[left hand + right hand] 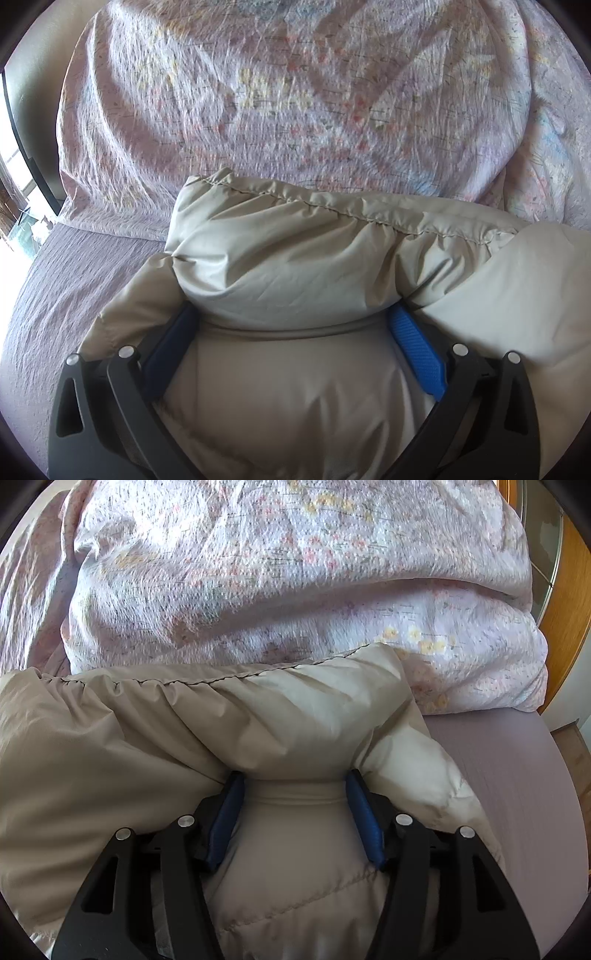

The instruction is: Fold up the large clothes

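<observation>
Nearest to me, I am gripping a puffy beige quilted nylon jacket (280,266) lying on the bed, in both of my grippers. My left gripper (291,314) is standing with its jaws wide apart, and a thick padded roll of the jacket is filling the gap; the blue ribbed pads (413,347) are pressing into the fabric on both sides. My right gripper (295,775) is holding its jaws partly open around a narrower pinch of the same jacket (207,723), both pads touching the cloth.

The padding is burying the fingertips of both grippers. The lower part of the jacket is running out of the frame beneath me, so its full shape is staying hidden.

Further off, a gathered stitched seam (369,218) is running along the jacket's far edge. Beyond it a pale floral crinkled quilt (280,96) is lying bunched, blurred, on the plain lilac bedsheet (74,280). At the far right a wooden bed frame (565,620) is showing, cut off by the lens rim.

I am finding no label or readable writing.
</observation>
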Demonstrator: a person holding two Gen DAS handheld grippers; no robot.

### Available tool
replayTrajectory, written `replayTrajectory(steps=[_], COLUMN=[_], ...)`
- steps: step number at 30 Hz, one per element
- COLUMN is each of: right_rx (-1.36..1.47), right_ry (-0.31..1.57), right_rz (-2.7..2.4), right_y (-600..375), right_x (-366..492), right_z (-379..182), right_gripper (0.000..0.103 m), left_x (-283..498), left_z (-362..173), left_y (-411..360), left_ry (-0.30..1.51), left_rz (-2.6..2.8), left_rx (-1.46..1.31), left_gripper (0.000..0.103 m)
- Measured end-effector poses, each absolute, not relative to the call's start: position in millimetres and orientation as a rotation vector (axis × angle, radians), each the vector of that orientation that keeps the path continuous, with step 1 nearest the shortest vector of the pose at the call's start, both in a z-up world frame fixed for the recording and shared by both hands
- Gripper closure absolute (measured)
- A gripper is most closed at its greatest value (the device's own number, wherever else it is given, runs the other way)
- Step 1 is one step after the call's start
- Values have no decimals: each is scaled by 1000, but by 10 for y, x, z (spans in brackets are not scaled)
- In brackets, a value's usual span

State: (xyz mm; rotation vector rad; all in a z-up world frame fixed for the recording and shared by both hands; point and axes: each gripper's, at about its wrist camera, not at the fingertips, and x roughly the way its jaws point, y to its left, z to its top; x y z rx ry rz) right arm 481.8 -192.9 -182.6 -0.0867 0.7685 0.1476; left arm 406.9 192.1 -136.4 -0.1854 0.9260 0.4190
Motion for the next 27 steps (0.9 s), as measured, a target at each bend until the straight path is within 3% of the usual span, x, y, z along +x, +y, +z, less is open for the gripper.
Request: replayTrajectory(steps=[12, 25, 27], right_rx=[-82, 138, 154], right_ry=[804, 884, 916], right_rz=[154, 71, 32], right_y=[-1985, -2814, -2941], right_x=[4783, 4216, 4149], right_z=[-1797, -1342, -1363], right_gripper=[43, 42, 33], left_x=[4015, 3402, 3267], left_z=[-1398, -768, -709], left_y=[1869, 2001, 2112], left_ry=[947, 996, 1005], left_rz=[427, 481, 504], left_rx=[-174, -86, -93], left_gripper=[2, 2, 2])
